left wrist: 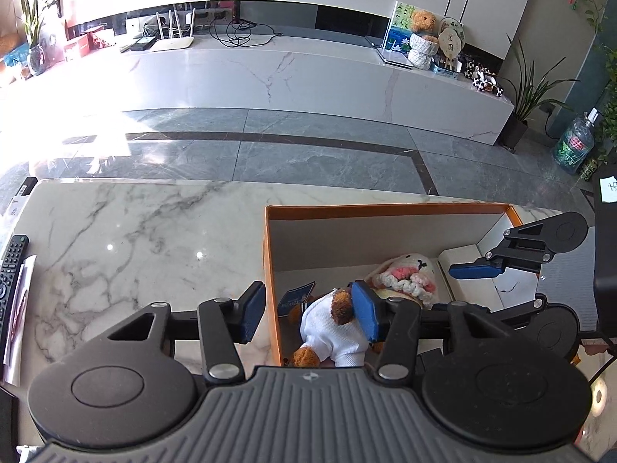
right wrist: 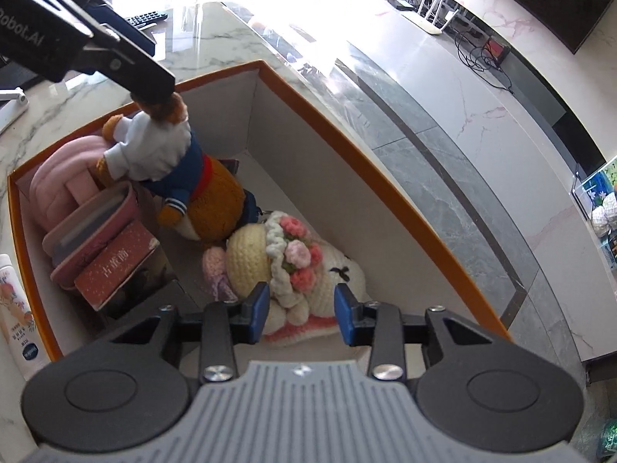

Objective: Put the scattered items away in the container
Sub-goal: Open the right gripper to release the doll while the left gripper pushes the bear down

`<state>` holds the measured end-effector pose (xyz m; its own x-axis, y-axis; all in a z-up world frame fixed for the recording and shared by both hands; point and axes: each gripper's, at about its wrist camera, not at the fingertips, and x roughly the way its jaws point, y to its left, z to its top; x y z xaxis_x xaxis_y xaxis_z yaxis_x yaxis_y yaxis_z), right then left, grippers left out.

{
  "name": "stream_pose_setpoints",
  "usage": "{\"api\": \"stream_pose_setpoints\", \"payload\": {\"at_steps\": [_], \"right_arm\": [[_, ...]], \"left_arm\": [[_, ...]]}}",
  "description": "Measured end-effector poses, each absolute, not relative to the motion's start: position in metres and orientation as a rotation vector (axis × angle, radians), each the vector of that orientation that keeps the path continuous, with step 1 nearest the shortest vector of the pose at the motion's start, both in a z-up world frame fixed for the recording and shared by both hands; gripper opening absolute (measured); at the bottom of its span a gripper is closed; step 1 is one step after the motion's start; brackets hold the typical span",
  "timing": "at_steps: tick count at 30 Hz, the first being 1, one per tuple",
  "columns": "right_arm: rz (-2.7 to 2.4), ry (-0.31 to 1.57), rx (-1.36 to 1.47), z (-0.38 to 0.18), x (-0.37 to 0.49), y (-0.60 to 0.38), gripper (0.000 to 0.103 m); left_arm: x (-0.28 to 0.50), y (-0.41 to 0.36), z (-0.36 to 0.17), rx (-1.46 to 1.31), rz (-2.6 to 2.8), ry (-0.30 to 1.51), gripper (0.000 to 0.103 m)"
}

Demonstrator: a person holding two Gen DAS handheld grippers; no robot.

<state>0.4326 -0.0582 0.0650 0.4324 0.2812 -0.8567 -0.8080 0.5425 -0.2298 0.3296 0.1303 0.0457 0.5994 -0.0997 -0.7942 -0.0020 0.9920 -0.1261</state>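
My left tool (left wrist: 308, 312) hangs open over the orange box (left wrist: 385, 208) beside the teddy bear (right wrist: 185, 177); my right tool (right wrist: 301, 314) gapes above the crocheted doll (right wrist: 293, 258) inside.

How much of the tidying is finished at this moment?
Done: the crocheted flower-hat doll, pink knitted bundle and red printed box lie in the orange-rimmed box. In hand: nothing; both jaws are open over it, beside the brown teddy bear. Left: the white bottle outside.
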Motion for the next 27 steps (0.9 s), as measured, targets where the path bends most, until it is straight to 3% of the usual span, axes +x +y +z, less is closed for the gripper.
{"api": "stream_pose_setpoints", "payload": {"at_steps": [6,27], "right_arm": [[0.760,0.879,-0.671,0.061,0.434,-0.055,0.040],[0.689,0.903,-0.670,0.049,0.435,-0.053,0.040]], "left_arm": [[0.333,0.109,0.036,-0.097,-0.127,0.986,0.040],[0.350,0.074,0.017,0.058,-0.111,1.073,0.034]]}}
